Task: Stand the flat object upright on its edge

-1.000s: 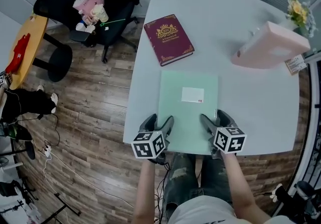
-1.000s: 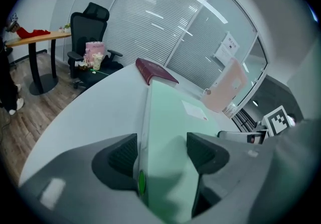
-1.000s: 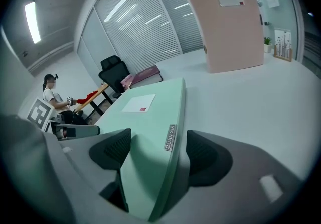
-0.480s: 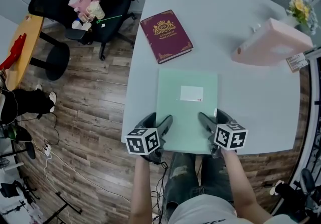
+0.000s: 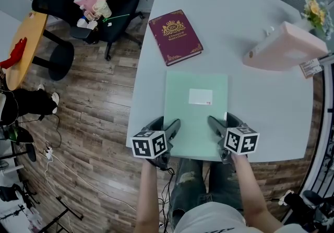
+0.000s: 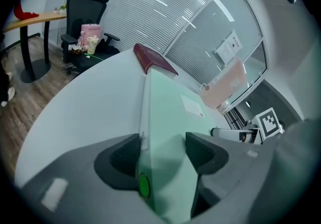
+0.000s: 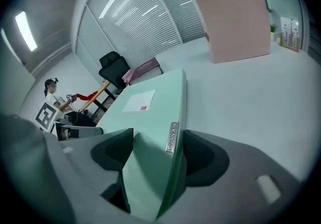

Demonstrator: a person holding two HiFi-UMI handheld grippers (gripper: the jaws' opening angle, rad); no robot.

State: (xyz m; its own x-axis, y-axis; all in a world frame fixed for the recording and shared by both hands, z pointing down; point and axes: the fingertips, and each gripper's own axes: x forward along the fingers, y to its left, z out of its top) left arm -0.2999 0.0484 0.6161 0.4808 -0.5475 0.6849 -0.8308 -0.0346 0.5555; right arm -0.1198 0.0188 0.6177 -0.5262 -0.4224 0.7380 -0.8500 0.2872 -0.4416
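The flat object was a pale mint-green folder (image 5: 195, 114), rectangular and thin. It lay flat on the white table (image 5: 261, 106) with one short edge at the table's near edge, right in front of the person. Its top cover was plain except for a small white label (image 5: 201, 96) set a little above the middle, with a speck of red at one corner. In the right gripper view, a narrow metal nameplate (image 7: 171, 137) ran along the folder's right side near the corner. In the left gripper view, a round green spot (image 6: 144, 186) showed on the near left corner, and that side looked paler than the cover. The left gripper (image 6: 163, 152) sat at the near left corner with its jaws spread, one beside the folder's left side and the other over the cover, the corner between them. The right gripper (image 7: 158, 150) was placed the same way at the near right corner. Its jaws had just been closing but stood apart, one by the nameplate side and one over the cover, not clamped on it. Farther back on the table, a dark red book (image 5: 175, 36) with gold ornament lay apart from the folder's far left corner. A pink box (image 5: 284, 46) sat well apart to the far right.
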